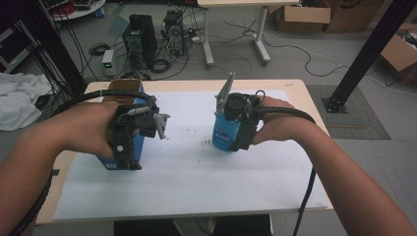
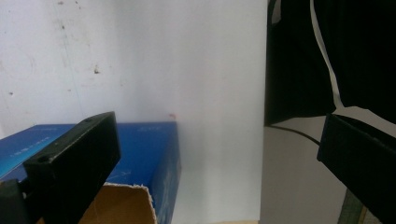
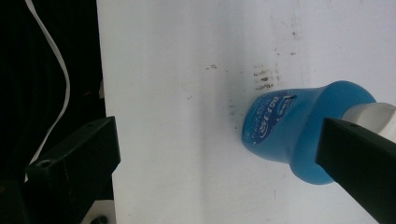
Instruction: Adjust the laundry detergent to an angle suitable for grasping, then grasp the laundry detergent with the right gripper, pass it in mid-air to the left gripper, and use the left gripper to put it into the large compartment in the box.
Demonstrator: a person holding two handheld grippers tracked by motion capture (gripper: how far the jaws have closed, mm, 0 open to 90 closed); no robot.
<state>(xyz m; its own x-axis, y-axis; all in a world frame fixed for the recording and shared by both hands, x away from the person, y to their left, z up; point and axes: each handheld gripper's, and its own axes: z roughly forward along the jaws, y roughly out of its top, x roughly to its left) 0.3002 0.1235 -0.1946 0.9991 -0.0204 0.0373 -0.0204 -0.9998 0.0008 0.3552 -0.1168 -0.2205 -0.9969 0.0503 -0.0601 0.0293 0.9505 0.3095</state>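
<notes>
While standing upright, blue bottle (image 3: pixel 285 135), white cap, printed label, scuffed white sheet (image 1: pixel 192 167).

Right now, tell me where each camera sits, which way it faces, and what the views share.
High view: above the person's side, looking forward and down on the table; both forearms, left gripper, right gripper.
Left gripper view: rides that gripper, looking down past its open black fingers at the blue box.
Right gripper view: looks down between its fingers at the blue bottle.
Shared: high view also shows box and bottle.

Dim high view, vignetted corners; soft shadows; tool views blurred.
</notes>
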